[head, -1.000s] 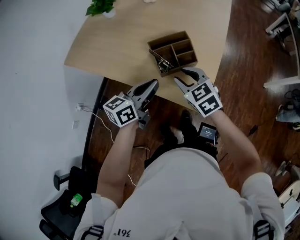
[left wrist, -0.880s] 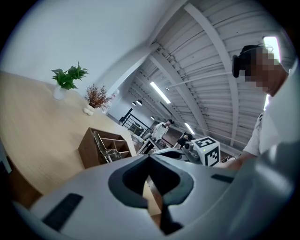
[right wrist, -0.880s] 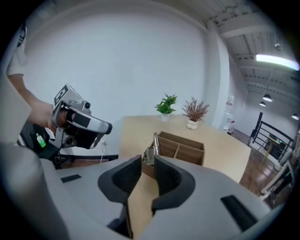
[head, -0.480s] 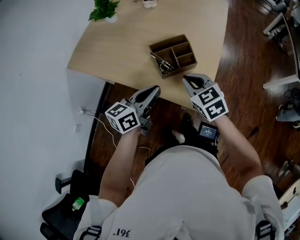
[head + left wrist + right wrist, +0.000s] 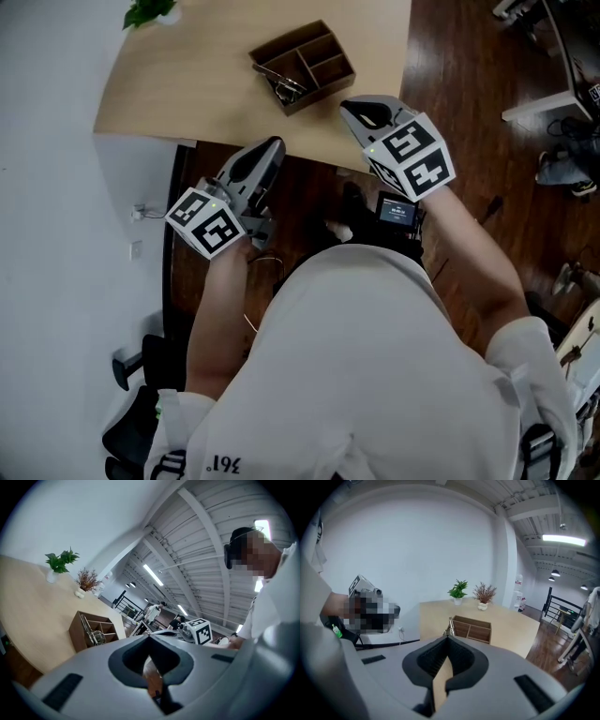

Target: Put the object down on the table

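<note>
A brown wooden divided box (image 5: 302,56) stands near the front edge of the light wooden table (image 5: 187,84). Metal utensils (image 5: 279,82) lie in its left compartment. My left gripper (image 5: 272,145) is shut and holds nothing; it hovers off the table's front edge, over the dark floor. My right gripper (image 5: 352,107) is also shut and holds nothing, its tip at the table edge just right of the box. The left gripper view has the box (image 5: 89,631) ahead on the left beyond the closed jaws. In the right gripper view the box (image 5: 472,628) lies straight ahead.
A potted green plant (image 5: 150,11) stands at the table's far left corner, with a dried plant (image 5: 484,595) beside it. A black office chair (image 5: 131,422) and a cable lie on the floor at left. Other people (image 5: 152,613) stand far off.
My right gripper's jaws stood open a second ago and are now shut. Both grippers stay near the table's front edge; the head view has shifted, so the box sits further up and left.
</note>
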`<control>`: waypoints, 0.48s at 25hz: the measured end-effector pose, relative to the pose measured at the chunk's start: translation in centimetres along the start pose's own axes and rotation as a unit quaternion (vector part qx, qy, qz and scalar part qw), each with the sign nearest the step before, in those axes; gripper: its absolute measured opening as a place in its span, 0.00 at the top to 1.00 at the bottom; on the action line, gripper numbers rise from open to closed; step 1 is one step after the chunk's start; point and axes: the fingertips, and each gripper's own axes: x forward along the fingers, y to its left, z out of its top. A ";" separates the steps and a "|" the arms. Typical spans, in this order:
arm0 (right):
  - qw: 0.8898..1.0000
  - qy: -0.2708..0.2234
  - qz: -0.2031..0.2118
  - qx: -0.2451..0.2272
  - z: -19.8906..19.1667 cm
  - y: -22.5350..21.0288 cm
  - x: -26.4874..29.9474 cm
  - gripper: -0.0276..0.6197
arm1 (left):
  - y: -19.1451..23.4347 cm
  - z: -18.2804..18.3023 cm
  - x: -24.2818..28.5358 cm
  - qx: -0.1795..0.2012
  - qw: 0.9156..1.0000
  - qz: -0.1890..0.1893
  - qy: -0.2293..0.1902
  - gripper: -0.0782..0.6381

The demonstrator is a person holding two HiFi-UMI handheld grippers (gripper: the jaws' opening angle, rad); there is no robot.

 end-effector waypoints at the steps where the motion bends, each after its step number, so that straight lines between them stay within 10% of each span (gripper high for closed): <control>1: 1.000 -0.003 -0.001 0.004 0.0 0.2 -0.7 0.95 | -0.7 -0.1 -0.2 0.002 1.000 -0.004 0.000 0.89; 12: 0.998 -0.033 -0.007 0.060 0.1 1.0 -5.3 0.95 | -4.5 -1.4 -1.7 -0.001 0.999 -0.032 0.016 0.89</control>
